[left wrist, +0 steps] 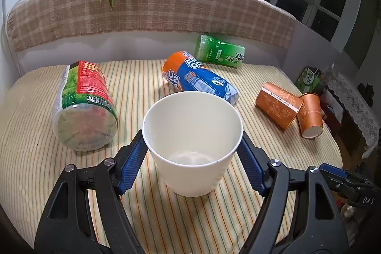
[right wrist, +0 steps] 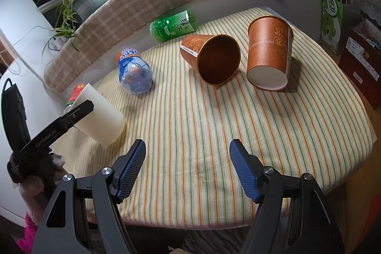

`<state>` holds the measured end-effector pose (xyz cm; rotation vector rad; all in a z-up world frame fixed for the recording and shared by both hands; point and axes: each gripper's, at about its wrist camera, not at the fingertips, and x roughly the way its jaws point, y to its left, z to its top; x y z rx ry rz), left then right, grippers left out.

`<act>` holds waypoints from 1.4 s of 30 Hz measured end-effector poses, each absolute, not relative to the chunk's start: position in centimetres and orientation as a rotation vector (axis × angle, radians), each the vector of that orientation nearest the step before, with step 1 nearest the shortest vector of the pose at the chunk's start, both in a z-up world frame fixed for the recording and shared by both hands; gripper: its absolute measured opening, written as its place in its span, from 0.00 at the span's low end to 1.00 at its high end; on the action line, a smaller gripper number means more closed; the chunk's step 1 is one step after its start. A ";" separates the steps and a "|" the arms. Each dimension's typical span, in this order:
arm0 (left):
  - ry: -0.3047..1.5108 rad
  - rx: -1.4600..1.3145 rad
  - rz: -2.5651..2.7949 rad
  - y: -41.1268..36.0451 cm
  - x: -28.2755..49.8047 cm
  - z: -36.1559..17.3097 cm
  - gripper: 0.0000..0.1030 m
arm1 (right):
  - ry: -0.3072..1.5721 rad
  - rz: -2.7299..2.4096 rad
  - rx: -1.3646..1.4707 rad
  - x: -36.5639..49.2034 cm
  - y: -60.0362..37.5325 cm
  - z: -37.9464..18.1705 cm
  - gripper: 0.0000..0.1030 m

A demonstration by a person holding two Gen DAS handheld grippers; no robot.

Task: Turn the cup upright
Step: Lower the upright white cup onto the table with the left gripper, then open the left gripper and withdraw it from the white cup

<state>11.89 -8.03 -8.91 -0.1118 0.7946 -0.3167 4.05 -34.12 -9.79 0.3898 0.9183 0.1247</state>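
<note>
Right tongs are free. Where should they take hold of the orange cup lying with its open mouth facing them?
Grip the orange cup across its wall just behind the rim, coming down from above with the right tongs. It lies on its side, mouth toward the camera; a second orange cup crowds its right side.

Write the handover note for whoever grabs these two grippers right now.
Left hand-held gripper: shut on the white paper cup, mouth up, base at the striped tablecloth; contact unclear.
Right hand-held gripper: open, empty, over the tablecloth's near edge.
Done: white cup turned mouth up, not yet released.
Left: two orange paper cups lie on their sides, touching; one shows its mouth, the other its base. Three bottles also lie there.
</note>
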 end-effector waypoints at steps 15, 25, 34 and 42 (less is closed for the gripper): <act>0.831 -0.141 -0.359 -8.4 11.3 -9.8 0.79 | 0.916 0.121 0.390 3.8 -34.1 -9.8 0.71; 0.880 -0.163 -0.388 -8.4 11.2 -10.5 0.83 | 0.916 0.121 0.390 3.7 -34.0 -9.7 0.71; 0.896 -0.152 -0.371 -7.6 9.8 -11.4 0.84 | 0.902 0.128 0.372 3.5 -33.4 -9.4 0.71; 0.828 -0.147 -0.283 -4.6 7.3 -10.2 0.84 | 0.818 0.151 0.286 3.3 -31.3 -7.7 0.71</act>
